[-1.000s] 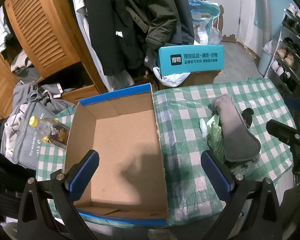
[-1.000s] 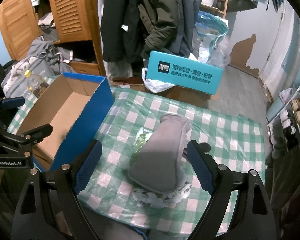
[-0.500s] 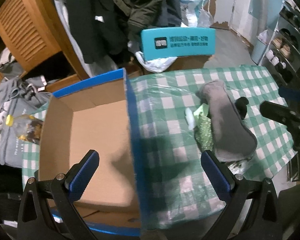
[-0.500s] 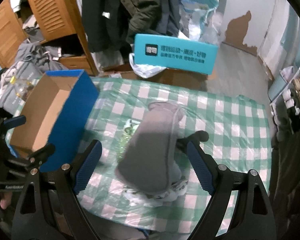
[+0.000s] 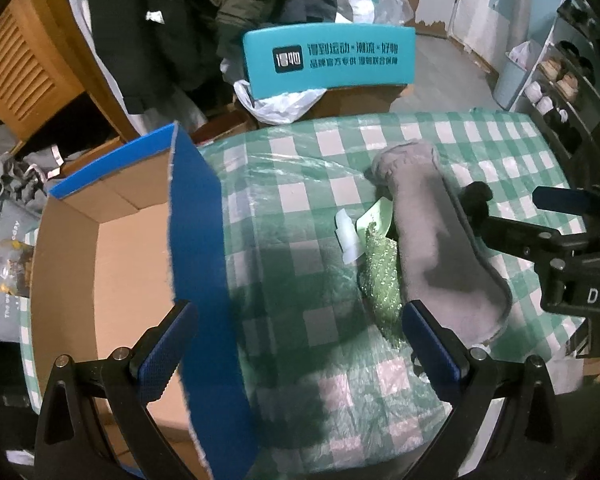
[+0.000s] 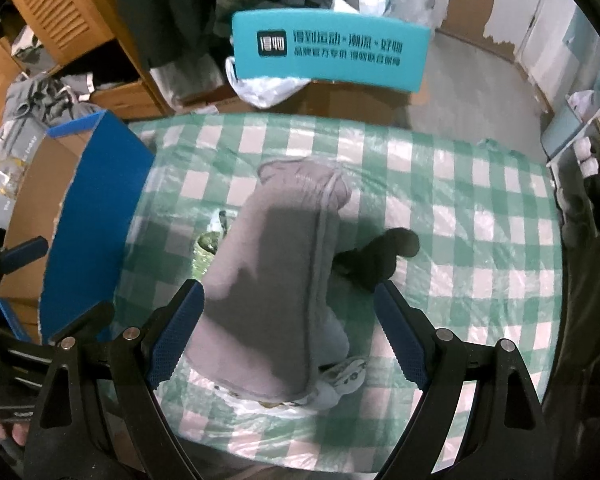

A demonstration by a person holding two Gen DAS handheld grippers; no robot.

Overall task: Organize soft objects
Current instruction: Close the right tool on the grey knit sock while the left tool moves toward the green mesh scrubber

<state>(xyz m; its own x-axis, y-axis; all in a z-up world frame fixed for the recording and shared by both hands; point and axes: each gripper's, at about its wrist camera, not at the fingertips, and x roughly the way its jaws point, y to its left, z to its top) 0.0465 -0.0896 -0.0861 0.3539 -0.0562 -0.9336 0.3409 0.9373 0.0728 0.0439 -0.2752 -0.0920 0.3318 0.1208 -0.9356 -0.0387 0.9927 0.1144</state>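
Both tools gape empty over the green checked tablecloth before hung coats.

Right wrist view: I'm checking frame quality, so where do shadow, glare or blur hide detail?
Right wrist view: shadow darkens the near half of the grey slipper; the plastic-covered tablecloth shows glare streaks; the teal sign is slightly soft. Left wrist view: shadow covers the cloth beside the blue box.

One cardboard box, one grey slipper, two grippers.
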